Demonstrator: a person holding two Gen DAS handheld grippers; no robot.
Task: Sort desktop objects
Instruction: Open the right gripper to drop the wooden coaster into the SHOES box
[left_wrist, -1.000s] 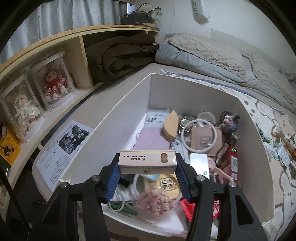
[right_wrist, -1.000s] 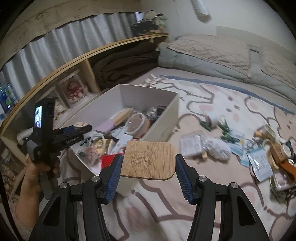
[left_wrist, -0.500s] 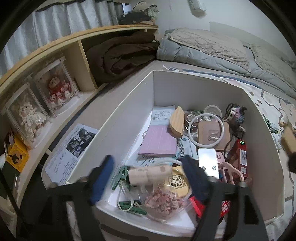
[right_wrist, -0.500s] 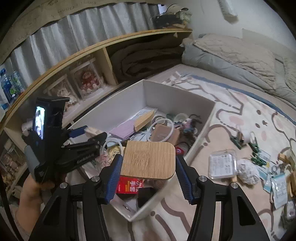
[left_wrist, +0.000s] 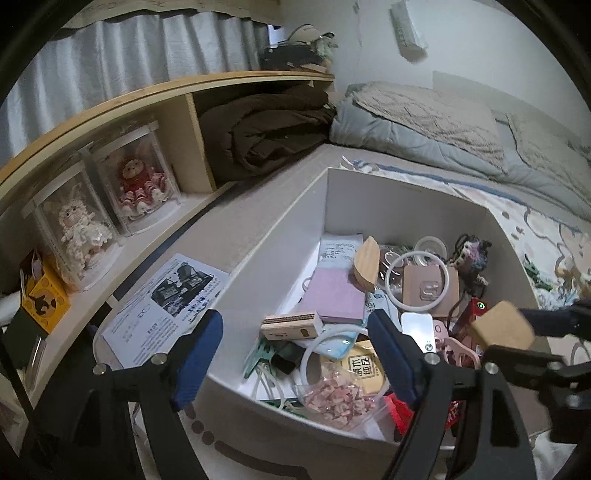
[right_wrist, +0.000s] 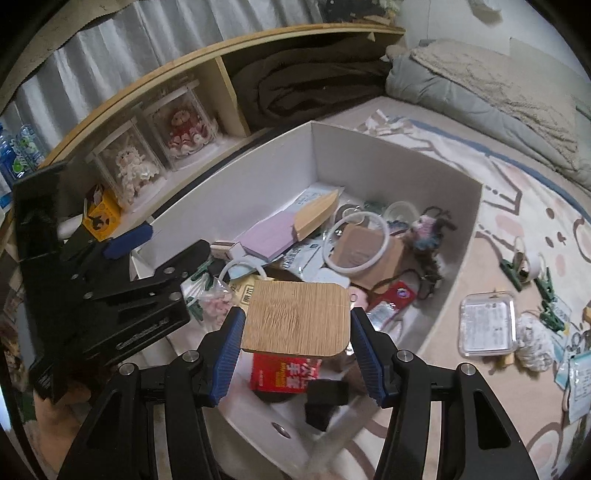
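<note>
The left gripper (left_wrist: 295, 354) now stands apart and empty; the small box (left_wrist: 291, 325) it held a second ago lies in the bin (left_wrist: 266, 243). The right gripper (right_wrist: 295, 347), clamped on a wooden board (right_wrist: 295, 321), has moved over the bin, likely dropping next.

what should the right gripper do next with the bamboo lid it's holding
Probably lower a little and open. The right gripper clamps the bamboo lid flat above the near end of the white box, and the left gripper is open and empty beside it.
</note>
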